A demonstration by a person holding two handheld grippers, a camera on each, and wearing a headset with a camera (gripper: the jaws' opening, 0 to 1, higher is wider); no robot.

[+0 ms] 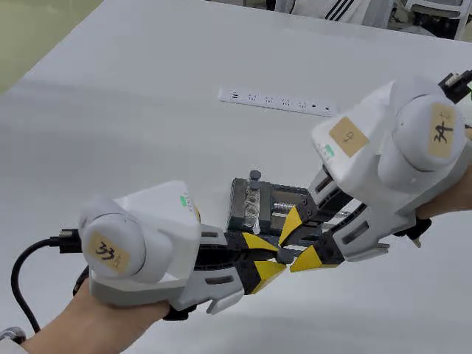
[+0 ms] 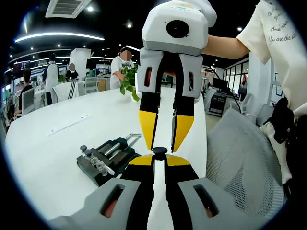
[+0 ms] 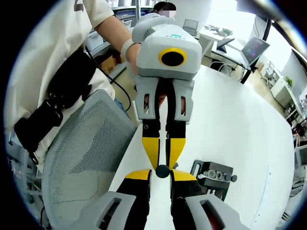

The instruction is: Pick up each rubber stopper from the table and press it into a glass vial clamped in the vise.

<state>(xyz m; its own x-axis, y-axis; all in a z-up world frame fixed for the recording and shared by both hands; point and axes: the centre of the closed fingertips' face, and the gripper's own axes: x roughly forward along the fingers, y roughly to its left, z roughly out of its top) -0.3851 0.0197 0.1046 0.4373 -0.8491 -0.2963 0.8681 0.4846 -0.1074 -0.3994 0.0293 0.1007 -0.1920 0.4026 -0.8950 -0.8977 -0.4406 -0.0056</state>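
Your left gripper (image 2: 159, 161) pinches the light, squashy rubber stopper (image 2: 159, 152) at its tips. Your right gripper (image 3: 161, 178), slightly parted, faces it. Take its sides gently.

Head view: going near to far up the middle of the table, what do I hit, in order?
left gripper → vise → power strip. The right gripper is left out: it overlaps the vise.

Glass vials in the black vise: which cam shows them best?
Left gripper view: the clear glass vials sit in a row in the black metal vise, in plain sight. Head view: vials smaller, the right gripper overlapping the vise. Right gripper view: vise small beside that gripper's jaws, vials barely discernible.
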